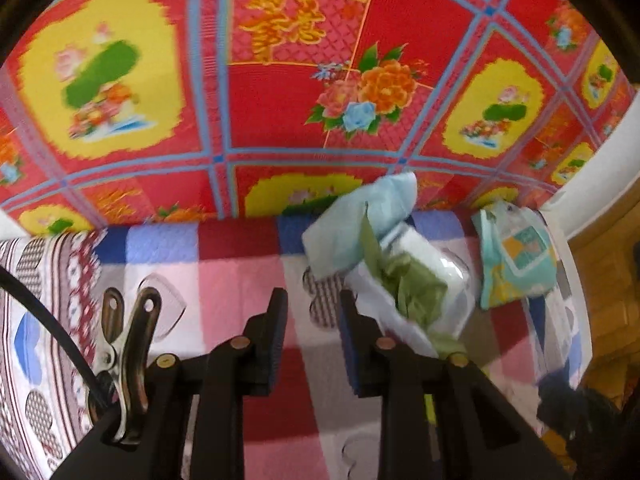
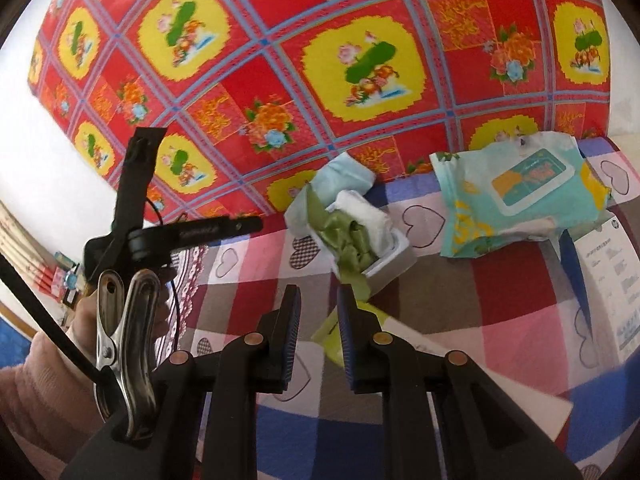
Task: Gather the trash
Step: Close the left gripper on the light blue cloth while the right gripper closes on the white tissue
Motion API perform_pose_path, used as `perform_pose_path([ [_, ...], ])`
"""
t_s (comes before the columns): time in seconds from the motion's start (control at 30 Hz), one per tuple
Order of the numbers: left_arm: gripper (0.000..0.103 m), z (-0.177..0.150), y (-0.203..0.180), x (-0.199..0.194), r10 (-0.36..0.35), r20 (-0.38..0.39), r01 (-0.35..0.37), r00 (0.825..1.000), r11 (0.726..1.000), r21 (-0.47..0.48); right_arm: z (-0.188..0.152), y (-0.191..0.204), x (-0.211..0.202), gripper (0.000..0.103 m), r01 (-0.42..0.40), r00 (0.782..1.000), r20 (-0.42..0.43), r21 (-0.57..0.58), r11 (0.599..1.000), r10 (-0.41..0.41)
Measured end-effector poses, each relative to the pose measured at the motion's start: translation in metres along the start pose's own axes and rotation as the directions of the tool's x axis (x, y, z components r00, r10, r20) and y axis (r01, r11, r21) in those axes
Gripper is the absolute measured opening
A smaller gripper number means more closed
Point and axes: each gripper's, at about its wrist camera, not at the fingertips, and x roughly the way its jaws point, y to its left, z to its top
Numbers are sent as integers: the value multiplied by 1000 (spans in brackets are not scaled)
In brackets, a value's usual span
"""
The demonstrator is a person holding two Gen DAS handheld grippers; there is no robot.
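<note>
Left wrist view: left gripper [image 1: 313,338] spread, nothing between its pads; box [image 1: 416,280] of green trash just right of it on the quilt [image 1: 224,280].
Right gripper [image 2: 318,336]: parted, empty; box just beyond.
Wipes pack [image 2: 520,196]: far right.
Advice: centre jaws over the box rim, then close; green scraps look loose, may spill.

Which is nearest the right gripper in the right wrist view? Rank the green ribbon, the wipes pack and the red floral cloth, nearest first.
From the right gripper:
1. Green ribbon, spilling from the small white box just ahead of the fingertips.
2. Wipes pack, farther back and to the right on the checked bedcover.
3. Red floral cloth, farthest, rising behind everything.
</note>
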Motion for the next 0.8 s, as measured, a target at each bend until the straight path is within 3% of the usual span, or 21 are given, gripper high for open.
perform_pose_path([
  [0.03,46,6,-2,7,-1,5,1,1000,1000,3,1,-4,2,20,-1,1000,-2,9,1000,1],
  [0.1,59,16,-3,20,-4,19,3,1000,1000,14,3,-11,6,20,-1,1000,-6,18,1000,1],
  [0.3,59,36,2,58,-2,-22,2,1000,1000,5,7,-23,20,20,11,999,-31,18,1000,-11],
  [0.47,59,39,5,80,-62,-46,61,997,998,-21,10,-29,34,20,21,998,-56,17,1000,-20],
  [0.57,58,38,4,90,-81,-62,79,995,996,-34,13,-30,41,20,24,998,-63,6,1000,-23],
  [0.8,31,34,9,98,-127,-56,122,990,989,-83,29,-30,56,20,35,998,-59,-35,999,-37],
])
